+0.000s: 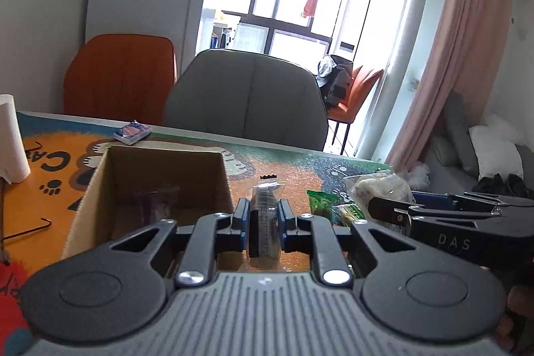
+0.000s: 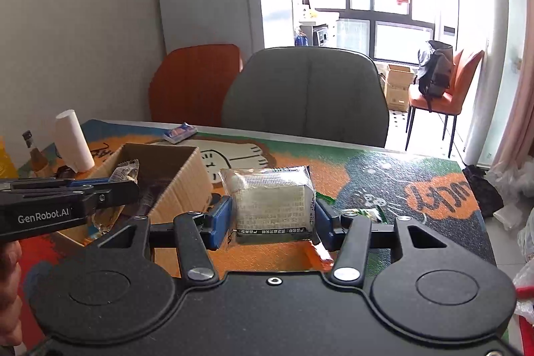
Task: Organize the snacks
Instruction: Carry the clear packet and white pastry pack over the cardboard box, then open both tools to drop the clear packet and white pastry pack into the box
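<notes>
My left gripper [image 1: 262, 216] is shut on a small clear-wrapped snack packet [image 1: 263, 212], held edge-on just right of the open cardboard box [image 1: 213, 186]. From the right wrist view the left gripper [image 2: 126, 186] holds that packet [image 2: 125, 174] over the box [image 2: 182, 186]. My right gripper [image 2: 272, 216] is shut on a large clear pack of pale wafers [image 2: 272, 197], held above the mat right of the box. In the left wrist view the right gripper [image 1: 393, 211] reaches in from the right with that pack [image 1: 377, 186].
A cartoon-print mat [image 2: 383, 175] covers the table. A blue snack pack [image 2: 180, 131] lies at the far edge, a paper roll [image 2: 71, 140] and bottle [image 2: 33, 152] at the left. Green packets [image 1: 322, 201] and an orange wrapper [image 2: 318, 254] lie near the grippers. Grey chair [image 2: 307, 95] and orange chair [image 2: 193, 82] stand behind.
</notes>
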`<move>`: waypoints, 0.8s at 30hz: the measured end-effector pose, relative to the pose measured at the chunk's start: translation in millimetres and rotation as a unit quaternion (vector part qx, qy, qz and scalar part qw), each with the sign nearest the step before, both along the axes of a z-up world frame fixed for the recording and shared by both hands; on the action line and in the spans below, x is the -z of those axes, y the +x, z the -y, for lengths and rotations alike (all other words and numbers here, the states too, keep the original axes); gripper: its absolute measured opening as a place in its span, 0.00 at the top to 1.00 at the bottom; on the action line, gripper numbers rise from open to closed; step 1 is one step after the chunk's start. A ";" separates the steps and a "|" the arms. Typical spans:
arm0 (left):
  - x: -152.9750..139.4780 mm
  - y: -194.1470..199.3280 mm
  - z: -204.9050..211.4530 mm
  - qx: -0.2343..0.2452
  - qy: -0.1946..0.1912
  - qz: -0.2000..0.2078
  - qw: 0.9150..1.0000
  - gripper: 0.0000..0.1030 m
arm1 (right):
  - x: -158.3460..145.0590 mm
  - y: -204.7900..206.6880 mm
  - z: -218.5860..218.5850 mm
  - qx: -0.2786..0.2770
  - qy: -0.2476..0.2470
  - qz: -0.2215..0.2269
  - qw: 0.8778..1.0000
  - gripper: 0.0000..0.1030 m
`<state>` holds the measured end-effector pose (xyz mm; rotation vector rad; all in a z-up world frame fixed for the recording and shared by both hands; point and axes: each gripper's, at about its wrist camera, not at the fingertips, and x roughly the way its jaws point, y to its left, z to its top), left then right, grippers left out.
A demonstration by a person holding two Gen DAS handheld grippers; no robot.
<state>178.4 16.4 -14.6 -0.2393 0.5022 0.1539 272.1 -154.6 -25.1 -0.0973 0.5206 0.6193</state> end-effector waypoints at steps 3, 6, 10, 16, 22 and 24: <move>-2.4 -5.4 -8.5 -0.007 0.000 0.002 1.000 0.84 | -4.4 -4.5 -11.6 -0.010 0.003 0.005 1.000 0.51; -4.4 -12.0 -17.3 -0.016 0.001 0.005 1.000 0.84 | -7.1 -9.2 -21.7 -0.019 0.004 0.009 1.000 0.51; -5.0 -20.1 -31.0 -0.029 -0.002 0.005 1.000 0.84 | -9.4 -13.9 -34.7 -0.028 0.003 0.011 1.000 0.51; -1.1 -26.1 -50.1 -0.046 -0.011 0.002 0.999 0.84 | -11.0 -20.7 -51.8 -0.041 -0.002 0.014 0.999 0.51; 5.6 -27.9 -65.8 -0.052 -0.023 -0.004 0.998 0.84 | -11.2 -26.6 -68.2 -0.053 -0.009 0.016 0.998 0.51; 10.6 -27.0 -72.0 -0.054 -0.031 -0.010 0.998 0.84 | -10.9 -26.4 -73.6 -0.053 -0.010 0.015 0.998 0.51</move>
